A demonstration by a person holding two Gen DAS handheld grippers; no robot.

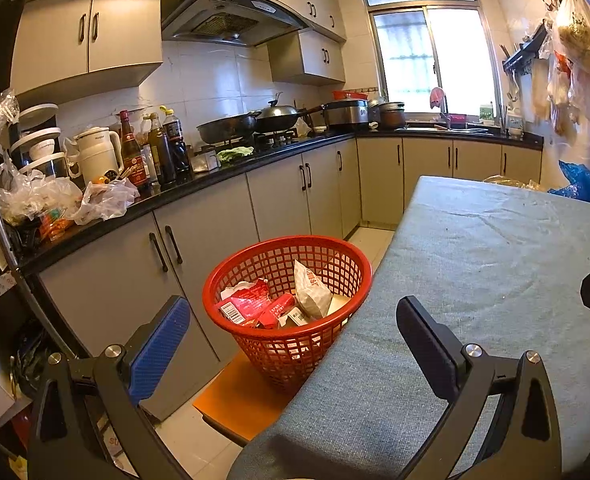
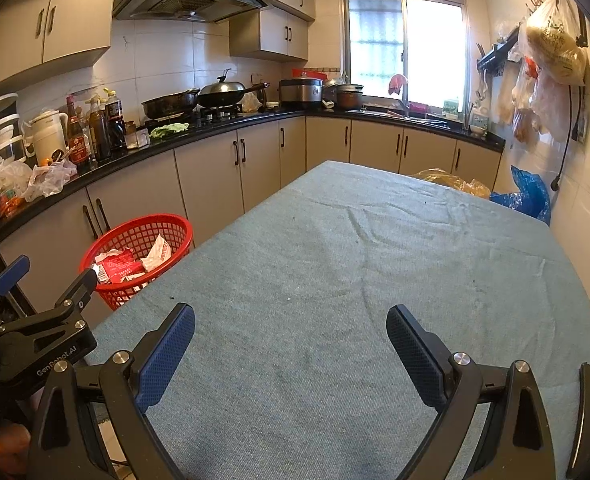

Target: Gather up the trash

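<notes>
A red mesh basket point(image 1: 287, 304) stands on an orange stool beside the table's left edge. It holds several wrappers: red packets point(image 1: 251, 304) and a white crumpled bag point(image 1: 311, 292). It also shows in the right wrist view point(image 2: 139, 252). My left gripper point(image 1: 291, 324) is open and empty, held at the table's left edge in front of the basket; it also shows in the right wrist view point(image 2: 49, 282). My right gripper point(image 2: 291, 332) is open and empty, held over the grey-green tablecloth point(image 2: 335, 272).
A black kitchen counter point(image 1: 255, 160) with bottles, a kettle, pans and plastic bags runs along the left and back walls. Yellow point(image 2: 451, 182) and blue point(image 2: 527, 196) plastic bags lie past the table's far right corner. Bags hang on the right wall point(image 2: 551, 60).
</notes>
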